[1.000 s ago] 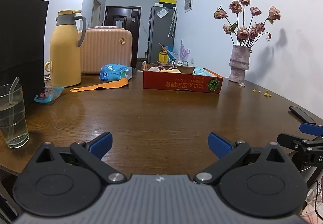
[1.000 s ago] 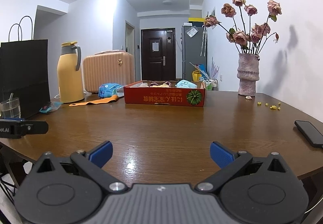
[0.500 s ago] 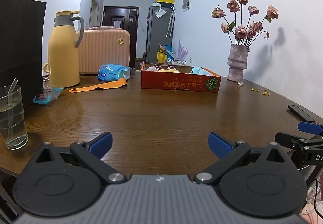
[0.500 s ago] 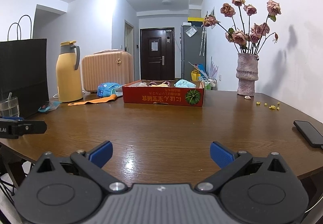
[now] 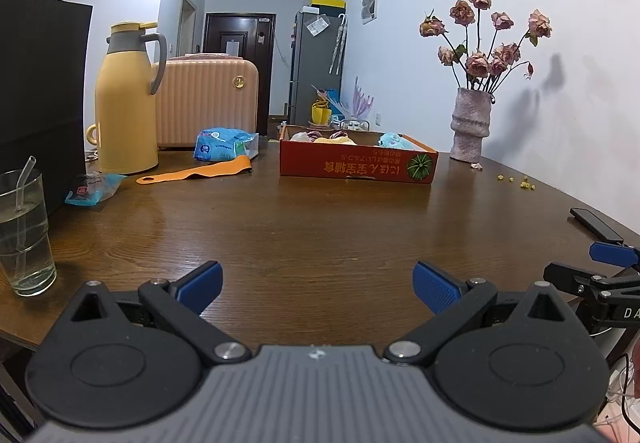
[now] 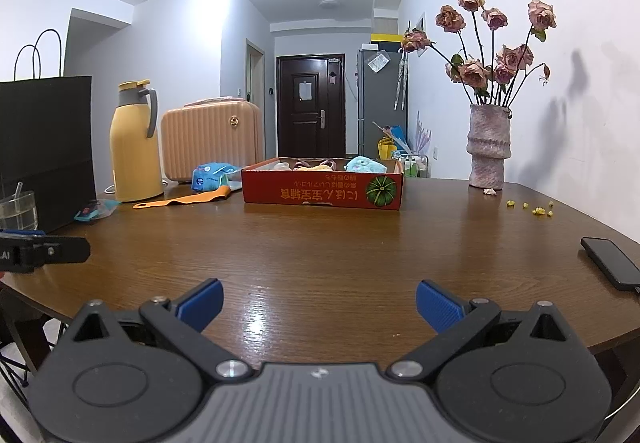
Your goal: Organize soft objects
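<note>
Left wrist: both grippers' fingers (image 5: 199,286) spread wide, empty, red box (image 5: 356,164) w/ soft toys ahead.

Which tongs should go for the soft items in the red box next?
Probably right: the red box sits nearly straight ahead of the right tongs. The left tongs, also open and empty, see it off to the right.
</note>
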